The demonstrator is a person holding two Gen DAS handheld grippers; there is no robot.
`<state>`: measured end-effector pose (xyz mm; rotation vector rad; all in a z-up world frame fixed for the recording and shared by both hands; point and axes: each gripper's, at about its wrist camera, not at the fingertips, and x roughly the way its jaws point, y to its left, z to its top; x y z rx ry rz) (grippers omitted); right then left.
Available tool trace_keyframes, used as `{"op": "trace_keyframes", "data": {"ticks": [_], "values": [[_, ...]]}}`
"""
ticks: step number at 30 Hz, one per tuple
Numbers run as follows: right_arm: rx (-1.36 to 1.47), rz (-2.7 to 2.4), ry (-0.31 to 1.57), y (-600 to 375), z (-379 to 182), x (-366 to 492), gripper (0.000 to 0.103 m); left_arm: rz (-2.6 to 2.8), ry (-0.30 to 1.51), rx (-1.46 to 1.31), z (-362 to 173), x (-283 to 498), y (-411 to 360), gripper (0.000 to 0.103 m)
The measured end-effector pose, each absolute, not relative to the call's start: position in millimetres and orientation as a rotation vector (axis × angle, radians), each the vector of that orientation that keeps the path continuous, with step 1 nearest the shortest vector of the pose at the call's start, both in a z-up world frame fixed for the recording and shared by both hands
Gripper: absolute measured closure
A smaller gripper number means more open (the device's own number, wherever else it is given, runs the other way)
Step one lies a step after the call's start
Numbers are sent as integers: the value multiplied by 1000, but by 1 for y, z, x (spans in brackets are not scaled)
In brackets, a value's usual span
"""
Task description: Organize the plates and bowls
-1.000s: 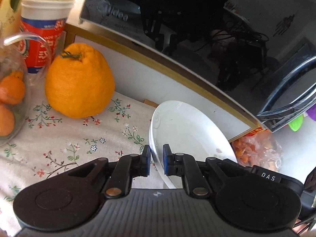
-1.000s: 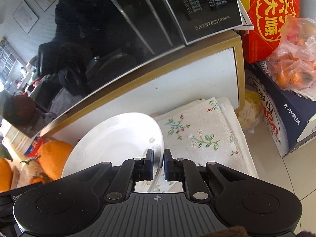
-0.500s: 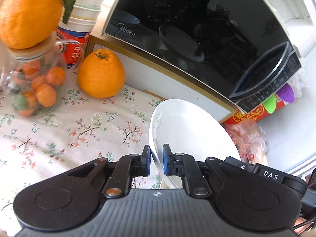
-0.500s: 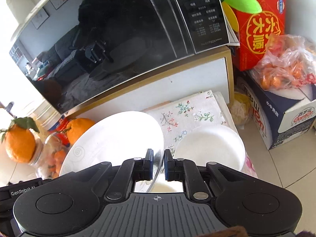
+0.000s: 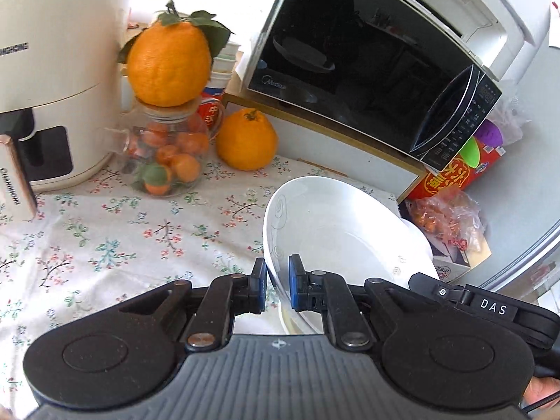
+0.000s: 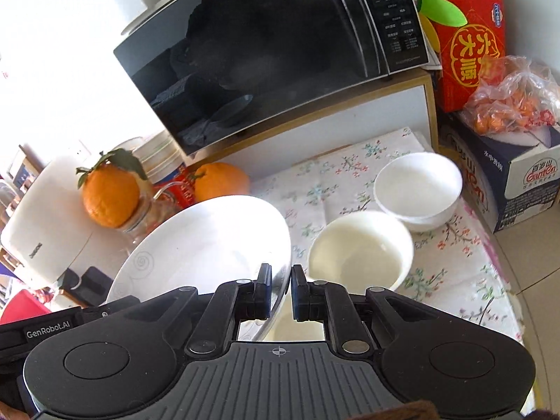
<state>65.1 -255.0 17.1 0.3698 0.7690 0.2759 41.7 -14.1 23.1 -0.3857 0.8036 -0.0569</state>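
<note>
A white plate point(image 5: 332, 231) with a faint swirl pattern is held in the air between both grippers. My left gripper point(image 5: 276, 285) is shut on its left rim. In the right wrist view the same plate point(image 6: 206, 245) fills the lower left, and my right gripper point(image 6: 281, 288) is shut on its right rim. Two white bowls stand on the flowered cloth to the right of the plate: a nearer bowl point(image 6: 360, 250) and a farther bowl point(image 6: 418, 189). The plate hides whatever lies under it.
A black microwave point(image 5: 367, 66) sits on a white stand at the back. A glass jar of small oranges point(image 5: 164, 154), a loose large orange point(image 5: 246, 140) and a white appliance point(image 5: 52, 80) stand at the left. Boxes and a bag of oranges point(image 6: 511, 105) crowd the right.
Both grippers have pulled back from the microwave stand and risen, carrying the plate with them. The jar, the appliance and the two bowls have come into view.
</note>
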Motion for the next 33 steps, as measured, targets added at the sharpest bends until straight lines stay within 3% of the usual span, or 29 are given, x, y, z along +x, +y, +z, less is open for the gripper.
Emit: {"op": "trace_keyframes", "data": {"ticks": [16,33], "values": [[167,439,884,-156,-21,-23,88,61,847,-416,-14,-58,68,93],[45,456,960,-125,-46,-46,87,98,898,-379,-40,-87,86,92]]}}
